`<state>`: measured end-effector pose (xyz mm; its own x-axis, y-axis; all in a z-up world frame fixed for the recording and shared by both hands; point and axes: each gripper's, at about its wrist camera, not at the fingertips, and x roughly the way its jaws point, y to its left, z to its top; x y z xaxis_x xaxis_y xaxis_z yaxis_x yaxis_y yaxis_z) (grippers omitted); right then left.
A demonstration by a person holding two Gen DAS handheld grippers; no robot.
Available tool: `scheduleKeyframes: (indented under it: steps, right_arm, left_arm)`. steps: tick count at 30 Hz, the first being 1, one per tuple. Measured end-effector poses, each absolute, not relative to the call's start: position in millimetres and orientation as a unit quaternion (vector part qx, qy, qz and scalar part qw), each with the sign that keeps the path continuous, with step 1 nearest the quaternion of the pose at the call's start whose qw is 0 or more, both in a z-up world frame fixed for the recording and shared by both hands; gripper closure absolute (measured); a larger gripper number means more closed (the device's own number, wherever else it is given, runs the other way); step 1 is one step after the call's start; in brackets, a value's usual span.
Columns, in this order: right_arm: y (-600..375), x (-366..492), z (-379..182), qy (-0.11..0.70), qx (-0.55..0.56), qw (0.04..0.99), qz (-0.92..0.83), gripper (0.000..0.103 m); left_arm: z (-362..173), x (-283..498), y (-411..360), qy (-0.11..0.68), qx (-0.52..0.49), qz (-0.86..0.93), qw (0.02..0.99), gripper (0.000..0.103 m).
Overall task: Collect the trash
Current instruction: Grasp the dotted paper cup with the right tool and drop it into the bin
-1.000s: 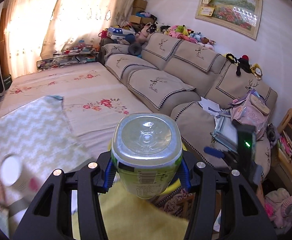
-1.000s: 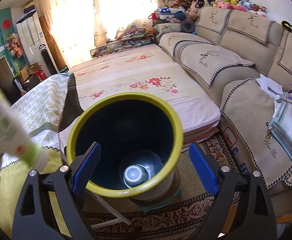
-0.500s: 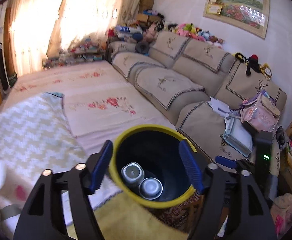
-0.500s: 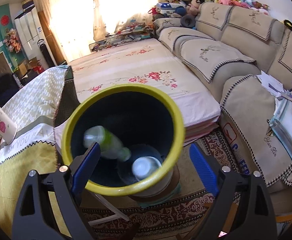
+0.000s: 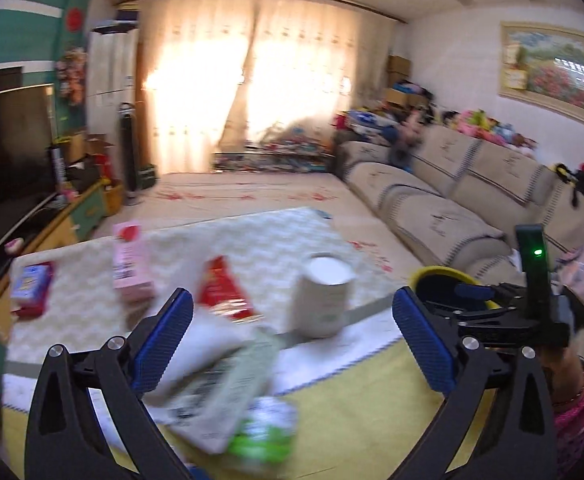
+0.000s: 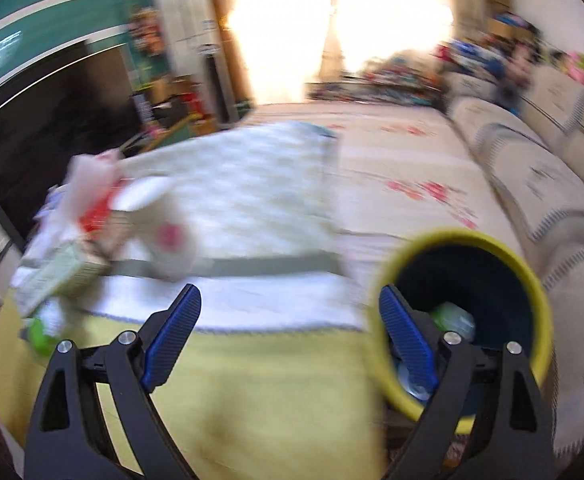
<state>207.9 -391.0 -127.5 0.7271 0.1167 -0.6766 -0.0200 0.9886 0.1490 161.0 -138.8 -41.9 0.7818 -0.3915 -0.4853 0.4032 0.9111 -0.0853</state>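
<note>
Some trash already lies in the yellow-rimmed dark bin [image 6: 491, 280] — a green plastic bottle [image 6: 451, 318] shows inside. Left gripper [image 5: 292, 340] has just been opening, now wide and empty; right gripper [image 6: 290, 340] gapes empty too. Still left (blurred): white paper cup [image 5: 323, 300] at one o'clock, red packet [image 5: 222, 294], pink carton [image 5: 130, 260] at eleven.

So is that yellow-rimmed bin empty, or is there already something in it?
Not empty. The right wrist view looks down into the yellow-rimmed bin and shows a green-labelled bottle lying inside near the bottom.

Yellow-rimmed dark bin [image 6: 531, 280], red packet [image 5: 222, 290], pink carton [image 5: 130, 264].
</note>
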Motion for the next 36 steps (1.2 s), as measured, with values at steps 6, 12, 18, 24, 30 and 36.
scheduleKeyframes:
  steps: [6,12,18,24,30,36]
  right_arm:
    - [-321,252,-122,0.372,0.033,0.925,0.073,0.017]
    - [-298,284,-133,0.388,0.026,0.918,0.072,0.017]
    - [-294,298,-139,0.386,0.033,0.919,0.068,0.022]
    - [-295,295,-141,0.382,0.034,0.921,0.072,0.049]
    - [-316,272,-124,0.354,0.061,0.931,0.065,0.049]
    - [-374,236,-115,0.332,0.099,0.938,-0.006,0.048]
  left_arm:
    - [-68,181,-56,0.269,0.0,-0.15,0.951,0.005]
    - [-95,191,-37,0.294,-0.028,-0.162,0.941,0.005]
    - [-108,202,-37,0.316,-0.065,-0.181,0.929,0.005]
    - [-107,199,-29,0.303,-0.073,-0.181,0.933,0.005]
    - [-111,199,-34,0.31,-0.067,-0.188,0.93,0.005]
    - [-110,197,-35,0.307,-0.067,-0.186,0.931,0.005]
